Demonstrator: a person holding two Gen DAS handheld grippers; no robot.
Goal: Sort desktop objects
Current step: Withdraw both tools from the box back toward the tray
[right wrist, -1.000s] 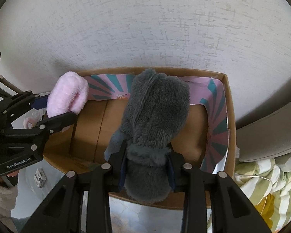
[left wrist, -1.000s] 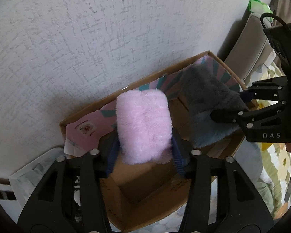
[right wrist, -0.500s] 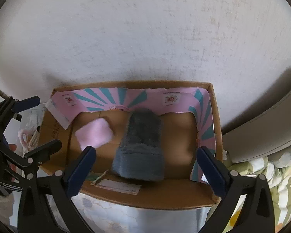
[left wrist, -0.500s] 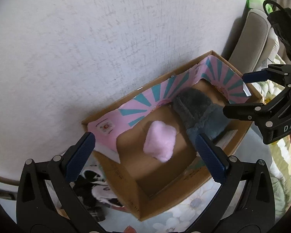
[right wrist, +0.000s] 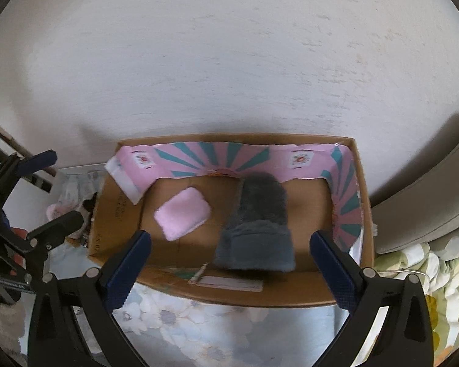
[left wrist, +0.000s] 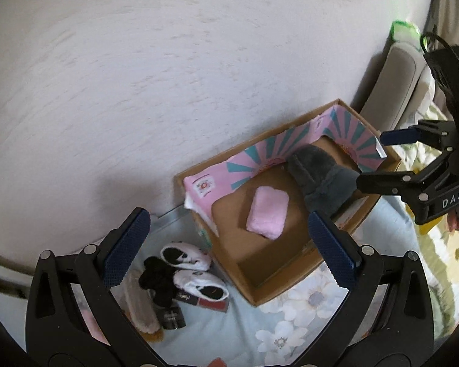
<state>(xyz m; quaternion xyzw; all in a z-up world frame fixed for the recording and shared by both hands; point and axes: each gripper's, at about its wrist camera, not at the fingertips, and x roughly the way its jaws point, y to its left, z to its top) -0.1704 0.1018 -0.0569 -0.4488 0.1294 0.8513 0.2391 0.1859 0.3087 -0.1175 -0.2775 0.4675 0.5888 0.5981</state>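
A fluffy pink item [left wrist: 267,212] and a fluffy grey item [left wrist: 319,176] lie side by side on the floor of a cardboard box [left wrist: 290,284] lined with pink and teal paper. They also show in the right wrist view, pink [right wrist: 182,212] on the left and grey [right wrist: 257,229] on the right, inside the box [right wrist: 229,295]. My left gripper [left wrist: 229,247] is open and empty, above the box's near left corner. My right gripper [right wrist: 229,269] is open and empty, above the box's front wall; it also shows in the left wrist view [left wrist: 379,160].
The box stands against a white wall on a floral cloth [left wrist: 293,330]. Left of it lie black-and-white slippers [left wrist: 186,257], a black item [left wrist: 159,278], a brush [left wrist: 140,305] and a small dark box [left wrist: 209,301]. A beige cushion [right wrist: 422,202] and yellow-green bedding [right wrist: 413,275] lie to the right.
Both grippers opened and let the pink and grey fluffy items drop into the box. Both grippers have since drawn up and back from the box.
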